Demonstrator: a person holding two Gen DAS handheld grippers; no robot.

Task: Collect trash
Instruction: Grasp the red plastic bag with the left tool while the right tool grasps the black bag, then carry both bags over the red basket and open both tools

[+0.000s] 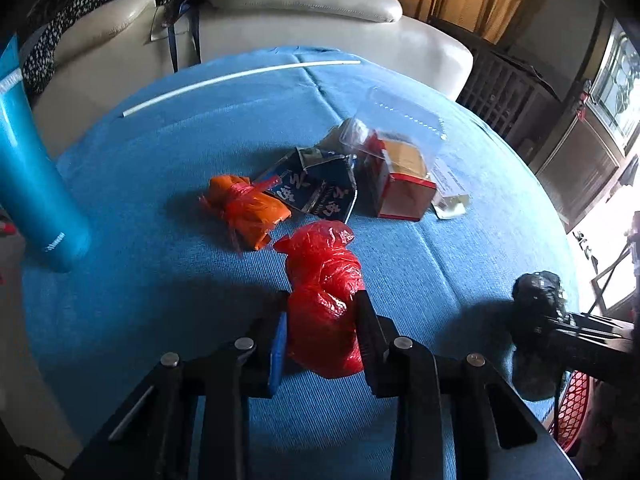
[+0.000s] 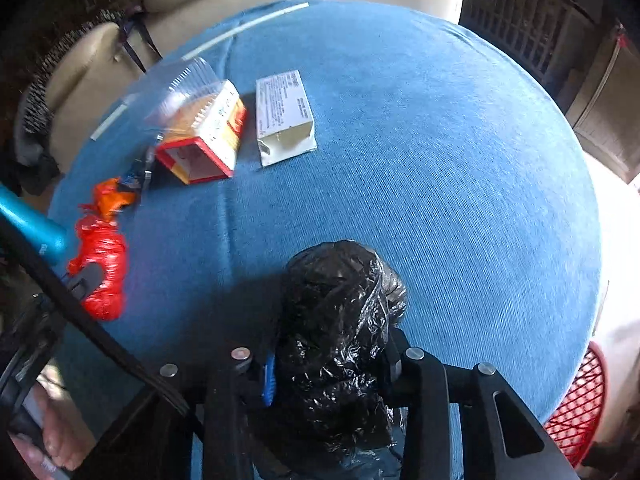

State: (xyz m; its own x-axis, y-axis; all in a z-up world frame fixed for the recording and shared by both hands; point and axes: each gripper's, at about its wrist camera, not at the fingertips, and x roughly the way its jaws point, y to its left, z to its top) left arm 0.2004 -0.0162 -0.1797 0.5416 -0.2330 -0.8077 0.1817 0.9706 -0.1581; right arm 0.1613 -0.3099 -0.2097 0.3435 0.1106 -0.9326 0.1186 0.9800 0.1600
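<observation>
L gripper (image 1: 322, 344): jaws closed onto red bag (image 1: 324, 300), knotted plastic, pinched mid-body from both sides, bottom end toward camera; whether bag rests on the cloth or is lifted, can't tell. R gripper (image 2: 332, 364): jaws closed onto black bag (image 2: 340, 320), crinkled plastic, bulging above and below the fingers, held over near edge of table (image 2: 440, 200), round, blue cloth cover. Same black bag seen from L cam at R side, at table edge (image 1: 536, 304). Orange bag (image 1: 248, 208): tied w/ red strip, lying on cloth just beyond red bag, apart from it. Dark blue carton (image 1: 316, 188): flattened, white characters, touching orange bag's far side. Red/yellow box (image 2: 204, 136): open end toward camera, on its side, next to carton. Clear clamshell (image 2: 180, 88): over/behind the box, blurred. White packet (image 2: 284, 116): torn open, flat, just R of box. White straw (image 1: 240, 76): long, near far edge. Blue bottle (image 1: 32, 176): upright, L edge of table. Red basket (image 2: 576, 408): mesh, below table's R edge. Cream sofa (image 1: 280, 8) behind table.
</observation>
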